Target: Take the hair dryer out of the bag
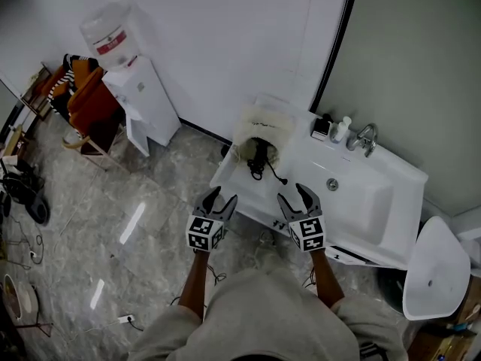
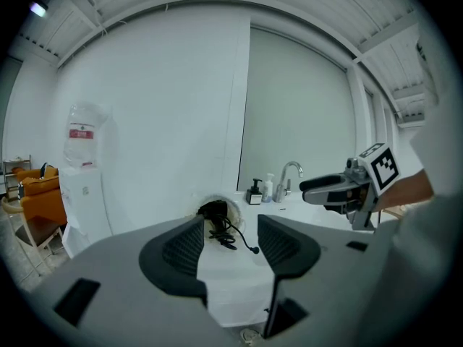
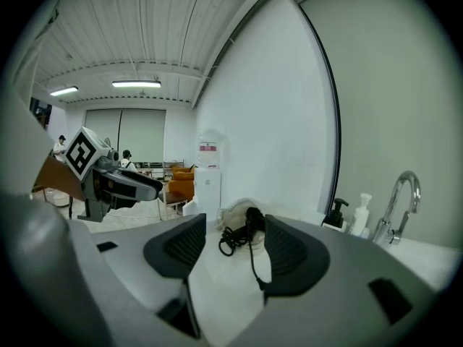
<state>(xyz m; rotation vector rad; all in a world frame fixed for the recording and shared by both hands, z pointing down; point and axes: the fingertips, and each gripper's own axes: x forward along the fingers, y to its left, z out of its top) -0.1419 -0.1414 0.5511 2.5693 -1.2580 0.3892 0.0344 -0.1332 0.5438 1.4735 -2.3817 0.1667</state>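
White tabletop (image 1: 255, 198) with a sunken basin is running along the wall, and the cream bag (image 1: 263, 122) is lying at its left end, the black hair dryer (image 1: 259, 155) sitting in its open mouth. Its cord (image 1: 276, 175) is trailing out between the bag and the left tool (image 1: 222, 196) and right tool (image 1: 293, 194), both hovering with jaws spread, pinching nothing. To the right, a faucet (image 1: 364, 138) and pump bottles (image 1: 340, 128) are standing well apart from the bag.
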